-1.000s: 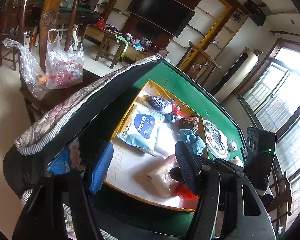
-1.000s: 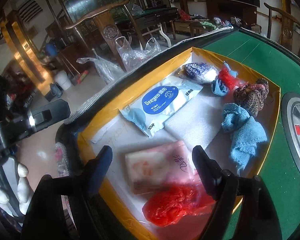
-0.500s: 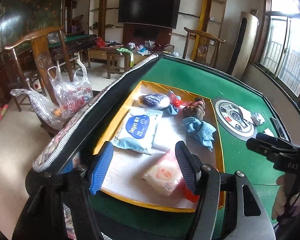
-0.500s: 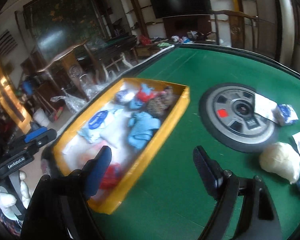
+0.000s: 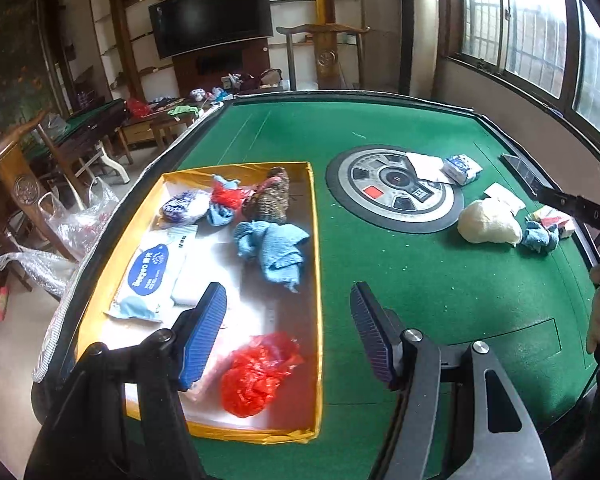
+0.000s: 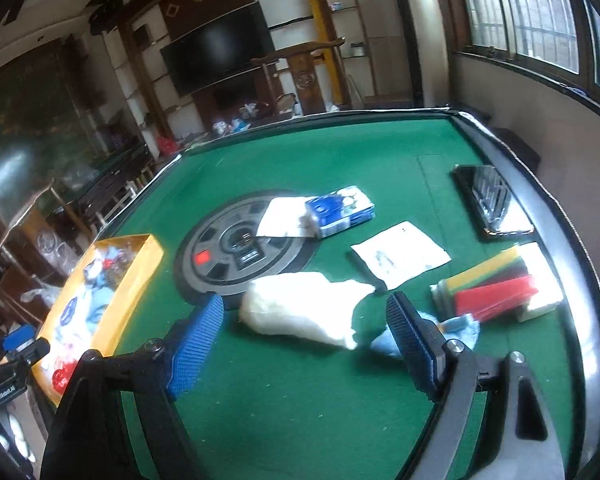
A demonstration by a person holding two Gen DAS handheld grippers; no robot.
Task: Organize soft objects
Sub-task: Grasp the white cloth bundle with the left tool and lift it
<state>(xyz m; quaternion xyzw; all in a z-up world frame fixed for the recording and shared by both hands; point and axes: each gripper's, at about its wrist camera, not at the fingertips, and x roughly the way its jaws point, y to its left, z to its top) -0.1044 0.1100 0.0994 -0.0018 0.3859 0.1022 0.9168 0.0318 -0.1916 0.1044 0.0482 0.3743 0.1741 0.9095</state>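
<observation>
A yellow tray (image 5: 318,280) on the green table holds a wet wipes pack (image 5: 148,268), a blue cloth (image 5: 272,250), a brown knitted piece (image 5: 270,196) and a red plastic bag (image 5: 256,372). My left gripper (image 5: 288,296) hangs open over the tray's near right part with nothing between its pads. On the felt to the right lies a cream soft bundle (image 6: 300,312) beside a small blue cloth (image 6: 460,328). Open and holding nothing, my right gripper (image 6: 305,308) hovers just short of the cream bundle, and the tray (image 6: 140,276) is far to its left.
A round grey centre panel (image 6: 236,252) is set into the table. A blue tissue packet (image 6: 340,210), a white paper sachet (image 6: 400,258), stacked coloured sponges (image 6: 496,288) and a phone (image 6: 492,204) lie near the right edge. A gloved hand (image 5: 598,320) shows at right.
Both grippers swung right and rolled level. The right one left the tray and now faces the cream bundle. The left one moved from the tray's left side to its right part. Neither jaw changed.
</observation>
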